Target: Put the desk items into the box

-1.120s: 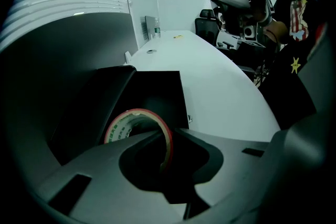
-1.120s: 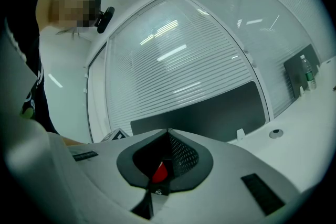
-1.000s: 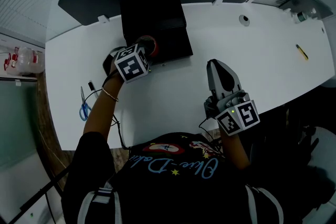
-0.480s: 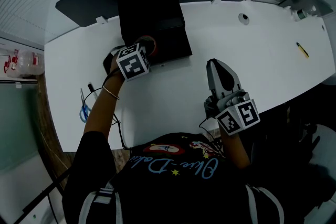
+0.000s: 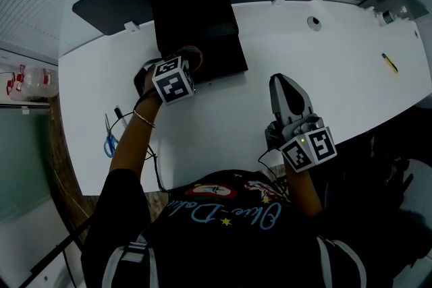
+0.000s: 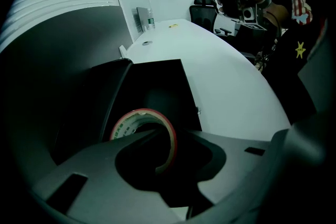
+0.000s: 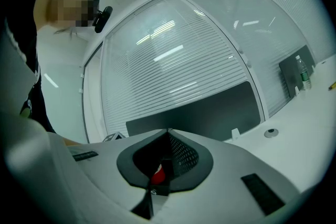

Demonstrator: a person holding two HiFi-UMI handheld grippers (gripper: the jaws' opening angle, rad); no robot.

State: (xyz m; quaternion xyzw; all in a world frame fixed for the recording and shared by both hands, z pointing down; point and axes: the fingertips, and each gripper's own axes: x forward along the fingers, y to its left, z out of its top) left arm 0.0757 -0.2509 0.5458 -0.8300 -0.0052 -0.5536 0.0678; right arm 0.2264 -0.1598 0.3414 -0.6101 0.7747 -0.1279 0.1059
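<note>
Head cam looks steeply down on my desk (image 5: 337,71). Left gripper view's close over the 11 o'clock box (image 6: 157,81), which both see; right faces blinds (image 7: 173,60).

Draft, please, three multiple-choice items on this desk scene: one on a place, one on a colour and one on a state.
1. Where is the tape roll? A over the black box; B beside the scissors; C at the desk's right end.
2. What colour are the scissors' handles? A red; B blue; C yellow.
3. How is the right gripper? A shut; B wide open; C holding a pen.
Key: 1 A, it sits between the left gripper's jaws, which have just been opening, above the box. 2 B, seen in the head view. 3 A, its jaws meet.
</note>
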